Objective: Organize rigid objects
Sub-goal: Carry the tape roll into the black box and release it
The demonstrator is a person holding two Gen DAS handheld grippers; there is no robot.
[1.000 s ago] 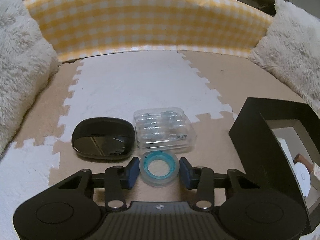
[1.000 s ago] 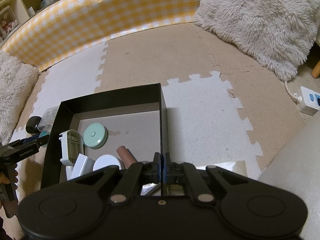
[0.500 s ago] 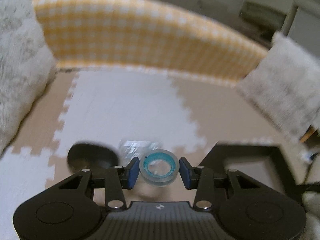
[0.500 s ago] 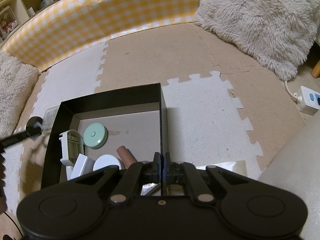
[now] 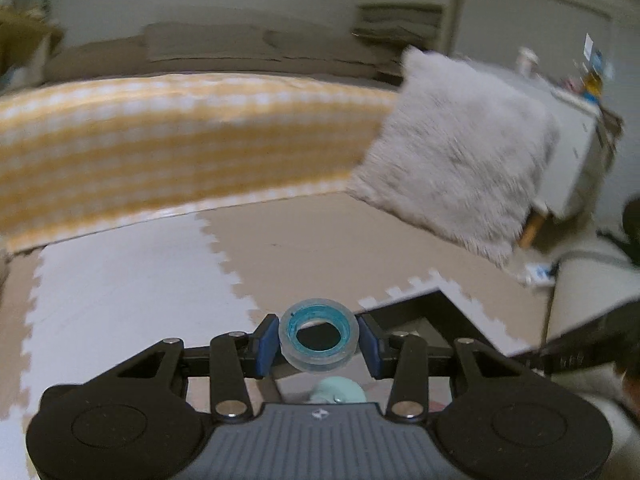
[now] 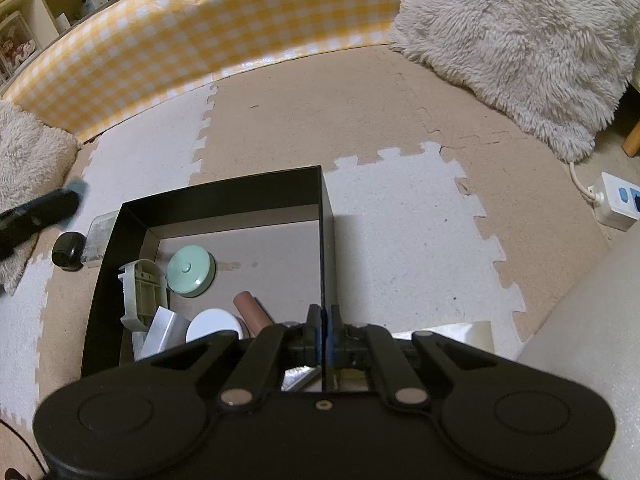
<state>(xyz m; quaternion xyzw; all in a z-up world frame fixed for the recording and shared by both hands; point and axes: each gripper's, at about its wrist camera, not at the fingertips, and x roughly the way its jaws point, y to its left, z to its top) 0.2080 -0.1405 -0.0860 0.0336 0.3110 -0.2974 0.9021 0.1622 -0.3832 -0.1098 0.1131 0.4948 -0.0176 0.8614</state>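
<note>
My left gripper [image 5: 318, 343] is shut on a clear tape roll with a teal core [image 5: 318, 339] and holds it in the air above the near corner of the black box [image 5: 424, 312]. My right gripper [image 6: 324, 330] is shut on the right wall of the black box [image 6: 327, 240]. Inside the box lie a mint round case [image 6: 189, 269], a white disc [image 6: 214, 325], a brown cylinder [image 6: 250, 310] and a pale green holder [image 6: 144, 294]. The left gripper also shows, blurred, at the left edge of the right wrist view [image 6: 38, 214].
A black oval case [image 6: 67, 251] and a clear plastic box [image 6: 96, 236] lie on the foam mat left of the box. A yellow checked barrier [image 6: 200, 36], fluffy cushions [image 6: 516, 40] and a power strip [image 6: 618, 200] border the mat.
My left gripper has lifted the tape roll off the mat and swung right, up over the black box. The right gripper has stayed shut on the box wall.
</note>
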